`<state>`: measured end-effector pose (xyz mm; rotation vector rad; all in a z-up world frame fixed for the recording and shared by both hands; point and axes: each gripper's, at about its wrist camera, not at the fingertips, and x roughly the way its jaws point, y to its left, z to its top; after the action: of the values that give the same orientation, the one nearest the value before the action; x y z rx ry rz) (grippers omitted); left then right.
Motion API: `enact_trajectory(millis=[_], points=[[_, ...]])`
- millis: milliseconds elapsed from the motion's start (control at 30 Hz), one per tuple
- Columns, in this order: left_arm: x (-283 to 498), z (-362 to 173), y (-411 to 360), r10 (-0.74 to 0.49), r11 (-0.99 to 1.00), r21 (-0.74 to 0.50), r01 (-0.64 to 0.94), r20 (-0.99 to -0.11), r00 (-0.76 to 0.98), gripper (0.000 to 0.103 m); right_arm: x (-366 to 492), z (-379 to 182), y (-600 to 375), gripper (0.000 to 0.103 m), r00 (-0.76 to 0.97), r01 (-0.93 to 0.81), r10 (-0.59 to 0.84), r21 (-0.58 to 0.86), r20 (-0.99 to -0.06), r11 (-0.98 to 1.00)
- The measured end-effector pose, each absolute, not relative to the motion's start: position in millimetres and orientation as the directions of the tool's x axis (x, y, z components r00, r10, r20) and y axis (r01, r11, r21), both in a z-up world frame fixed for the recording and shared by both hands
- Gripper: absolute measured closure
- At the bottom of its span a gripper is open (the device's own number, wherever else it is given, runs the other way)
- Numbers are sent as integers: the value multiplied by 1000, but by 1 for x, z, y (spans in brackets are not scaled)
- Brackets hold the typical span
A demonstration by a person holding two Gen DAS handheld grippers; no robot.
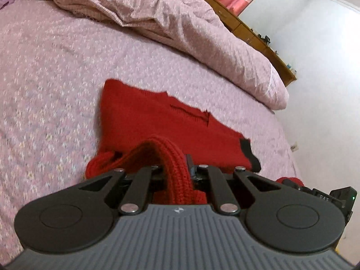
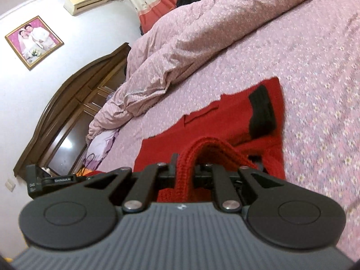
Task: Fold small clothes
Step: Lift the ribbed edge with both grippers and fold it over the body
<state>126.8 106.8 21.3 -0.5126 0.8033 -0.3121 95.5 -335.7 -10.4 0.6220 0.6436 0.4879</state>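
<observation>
On the pink flowered bed [image 1: 45, 78] the left gripper [image 1: 177, 173] and, further right, the right gripper [image 2: 185, 168] are each clamped on the ribbed edge of the red knitted sweater [image 1: 139, 117] — probably to fold this edge over the part lying flat.

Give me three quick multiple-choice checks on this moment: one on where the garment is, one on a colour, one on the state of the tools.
1. Where does the red knit garment lie?
A. on the pink bedspread
B. on the floor
C. on a chair

2. What colour is the cuff on the garment?
A. white
B. black
C. yellow

3. How do the left tool and right tool stand?
A. both open and empty
B. only the left one grips
C. both shut on ribbed red knit

Answers: 1 A, the garment is spread on the bedspread; 2 B, a dark band ends the sleeve; 3 C, a knit fold is pinched in each.
</observation>
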Motion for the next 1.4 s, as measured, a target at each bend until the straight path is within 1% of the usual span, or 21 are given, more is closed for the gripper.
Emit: enact_trajectory(millis=[200, 333, 467, 600, 767, 833, 900, 1033, 1100, 1133, 1167, 1233, 1267, 1300, 1333, 1367, 1400], points=[[160, 46, 108, -422, 846, -529, 73, -579, 697, 93, 122, 1, -349, 90, 744, -224, 578, 690, -334, 688], [198, 47, 108, -382, 862, -505, 39, -598, 705, 93, 151, 6, -358, 90, 772, -193, 551, 708, -318, 679], [240, 28, 105, -317, 893, -450, -13, -648, 693, 93, 188, -5, -361, 91, 780, -131, 509, 700, -365, 702], [279, -1, 104, -253, 913, -400, -80, -708, 659, 93, 219, -32, -364, 91, 774, -51, 477, 710, -417, 703], [305, -36, 109, -228, 917, -377, -131, -763, 604, 92, 243, -68, -365, 90, 759, 51, 428, 700, -491, 712], [307, -39, 112, -233, 913, -386, -132, -760, 607, 92, 246, -81, -366, 90, 752, 83, 420, 705, -509, 705], [307, -35, 113, -240, 914, -385, -127, -765, 597, 91, 244, -86, -369, 90, 759, 85, 428, 727, -490, 682], [305, -15, 110, -235, 928, -358, -103, -777, 584, 91, 239, -77, -370, 88, 751, 86, 431, 721, -500, 688], [302, -2, 106, -234, 934, -347, -81, -770, 594, 91, 234, -68, -368, 80, 757, 76, 409, 691, -509, 719], [300, 4, 105, -234, 935, -345, -77, -768, 597, 90, 230, -62, -366, 64, 766, 68, 390, 667, -511, 742], [298, 10, 103, -237, 935, -347, -74, -765, 599, 89, 226, -56, -365, 45, 780, 61, 367, 645, -507, 762], [294, 17, 100, -244, 934, -351, -65, -762, 599, 84, 217, -45, -363, 31, 808, 44, 334, 616, -484, 787], [292, 20, 99, -246, 934, -352, -65, -763, 598, 82, 215, -40, -362, 31, 818, 35, 326, 606, -475, 795], [290, 23, 98, -250, 931, -357, -68, -765, 594, 75, 213, -36, -362, 31, 821, 22, 328, 600, -467, 800], [288, 24, 98, -259, 925, -371, -76, -765, 589, 63, 209, -32, -361, 31, 822, 8, 335, 597, -460, 802], [285, 26, 98, -271, 915, -394, -90, -763, 586, 55, 207, -29, -361, 31, 822, -2, 341, 596, -457, 803], [281, 27, 99, -285, 902, -420, -101, -755, 591, 41, 204, -27, -360, 31, 819, -10, 347, 593, -457, 805]])
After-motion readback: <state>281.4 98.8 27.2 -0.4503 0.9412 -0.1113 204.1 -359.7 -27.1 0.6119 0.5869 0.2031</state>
